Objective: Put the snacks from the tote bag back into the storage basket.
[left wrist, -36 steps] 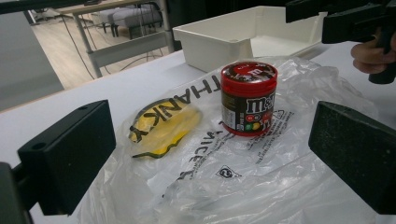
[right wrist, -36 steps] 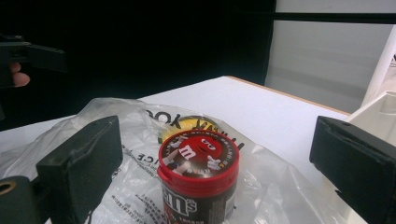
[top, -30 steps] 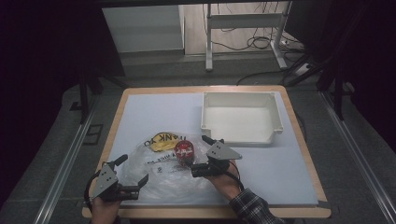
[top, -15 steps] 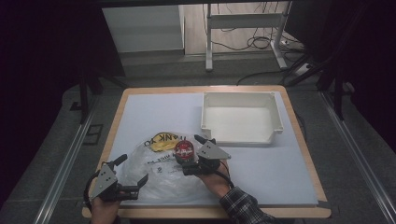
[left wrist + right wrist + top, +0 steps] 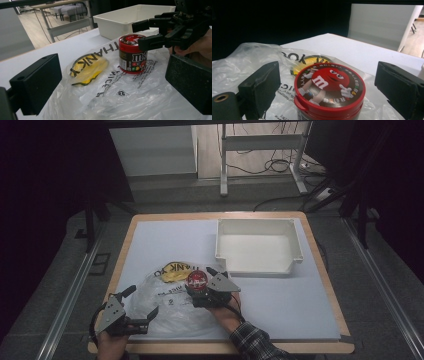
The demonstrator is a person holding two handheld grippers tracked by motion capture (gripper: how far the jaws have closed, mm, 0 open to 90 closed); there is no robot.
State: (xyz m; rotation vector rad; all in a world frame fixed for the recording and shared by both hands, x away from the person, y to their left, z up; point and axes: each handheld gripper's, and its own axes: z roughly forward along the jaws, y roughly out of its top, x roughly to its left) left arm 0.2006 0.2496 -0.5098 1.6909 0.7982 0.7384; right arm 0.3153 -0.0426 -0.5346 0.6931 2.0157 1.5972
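Right gripper [image 5: 202, 290] straddles one round red-lidded candy jar [image 5: 197, 282] with jaws apart, the jar upright on one crinkled clear plastic bag [image 5: 165, 305]. Left gripper [image 5: 142, 317], jaws apart, sits at the bag's 8 o'clock edge. One rectangular white tray [image 5: 259, 245] lies at 1 o'clock.

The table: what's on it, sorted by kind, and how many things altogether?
Candy jar with red lid: 1
Clear plastic bag: 1
White bin: 1
Hand-held tool, left and right: 2
Total: 5
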